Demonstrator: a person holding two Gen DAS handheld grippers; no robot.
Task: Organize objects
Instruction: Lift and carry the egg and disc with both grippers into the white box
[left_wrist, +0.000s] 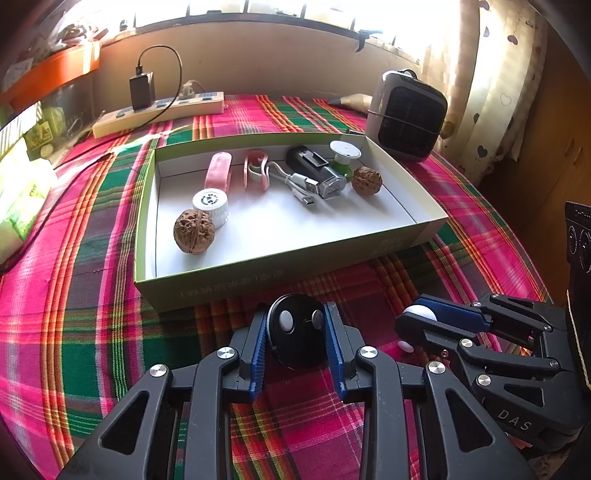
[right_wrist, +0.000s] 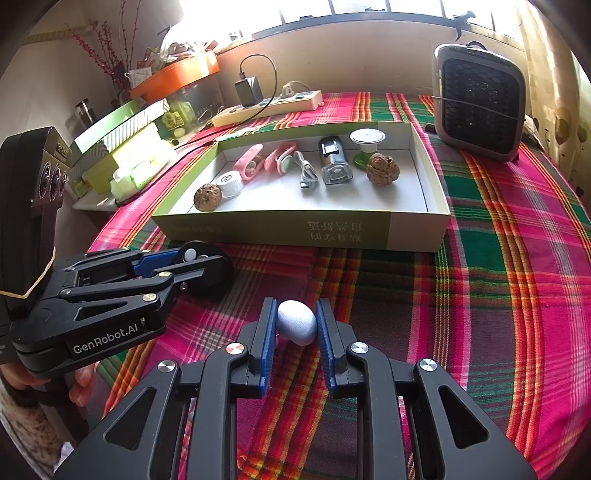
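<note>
Your left gripper (left_wrist: 295, 332), bottom centre of its view, clamps a black disc (left_wrist: 295, 330): round, flat, one white oval button and one metal stud on its face. Your right gripper (right_wrist: 295, 323), bottom centre of its own view, pinches a white egg (right_wrist: 297, 321): pale, matte, finely textured. Both sit low over the plaid cloth (right_wrist: 498, 295), just below the box (right_wrist: 295, 230) at mid-frame. Box holds two walnuts, pink clips, a cable, a cap.
</note>
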